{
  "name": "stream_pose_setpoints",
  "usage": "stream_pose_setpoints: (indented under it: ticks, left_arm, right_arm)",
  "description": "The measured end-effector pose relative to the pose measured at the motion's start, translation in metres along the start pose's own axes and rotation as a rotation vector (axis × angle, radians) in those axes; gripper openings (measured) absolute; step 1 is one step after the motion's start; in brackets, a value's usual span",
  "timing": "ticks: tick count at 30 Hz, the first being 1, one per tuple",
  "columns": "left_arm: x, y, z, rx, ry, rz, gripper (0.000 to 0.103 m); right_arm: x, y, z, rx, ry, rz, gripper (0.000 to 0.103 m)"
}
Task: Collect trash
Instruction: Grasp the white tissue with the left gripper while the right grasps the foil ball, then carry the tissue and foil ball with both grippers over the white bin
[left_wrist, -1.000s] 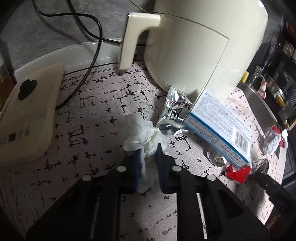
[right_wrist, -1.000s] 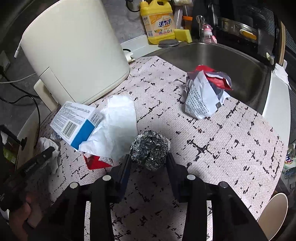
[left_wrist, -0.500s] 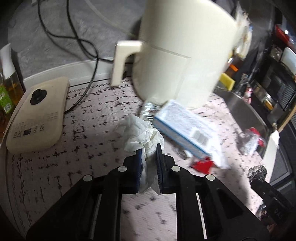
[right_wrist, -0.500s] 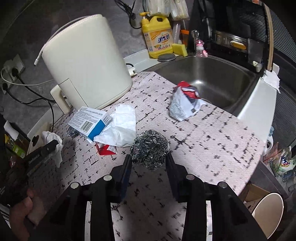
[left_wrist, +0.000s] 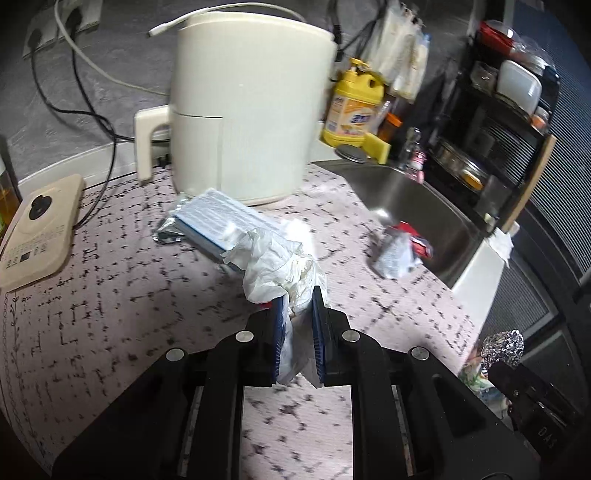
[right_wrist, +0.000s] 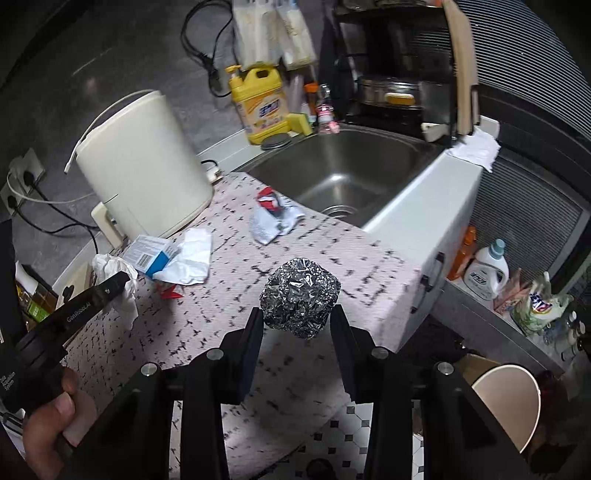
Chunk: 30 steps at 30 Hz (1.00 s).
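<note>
The crumpled white tissue (left_wrist: 284, 266) hangs pinched in the left gripper (left_wrist: 297, 306), jaws clamped narrow on its lower folds, the wad clear of the mat. Over on the other side, the foil ball (right_wrist: 300, 297) sits squeezed between the fingers of the right gripper (right_wrist: 297, 321), held up off the counter near its front edge. Both loads are in the air, so the step in hand looks like the carry to the bin (right_wrist: 506, 402), whose open beige rim shows low at the right on the floor. To do it well: keep both grips firm, carry the tissue so its loose tail doesn't snag, bring each piece right over the bin mouth before letting go, one at a time.

Now the count. In hand: one tissue, one foil ball. Left on the patterned mat (right_wrist: 229, 332): one blue-and-white carton (right_wrist: 149, 254), one flat white paper (right_wrist: 192, 258), one red scrap (right_wrist: 170, 291), one crumpled wrapper (right_wrist: 273, 218) by the sink (right_wrist: 332, 173), one silvery packet (left_wrist: 168, 230) beside the carton. One cream appliance (right_wrist: 144, 162), one yellow detergent jug (right_wrist: 262, 103).
</note>
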<state>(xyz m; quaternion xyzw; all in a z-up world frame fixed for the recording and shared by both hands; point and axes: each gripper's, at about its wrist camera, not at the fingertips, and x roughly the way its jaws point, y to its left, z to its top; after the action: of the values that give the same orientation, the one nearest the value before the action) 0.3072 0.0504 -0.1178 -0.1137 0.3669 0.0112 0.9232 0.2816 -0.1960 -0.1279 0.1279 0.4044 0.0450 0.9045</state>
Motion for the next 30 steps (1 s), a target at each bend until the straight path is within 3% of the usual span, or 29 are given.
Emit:
stream_pose_setpoints:
  ticks: [16,30]
  left_arm:
    - [-0.015,-0.109,-0.030,0.134,0.020,-0.089,0.015]
    - [-0.002,-0.197,-0.089,0.265,0.116,-0.179,0.015]
  right_arm:
    - [-0.055,-0.092,-0.019,0.111,-0.057,-0.067,0.037]
    - [-0.075,-0.180,-0.065,0.249,-0.040,-0.176,0.037]
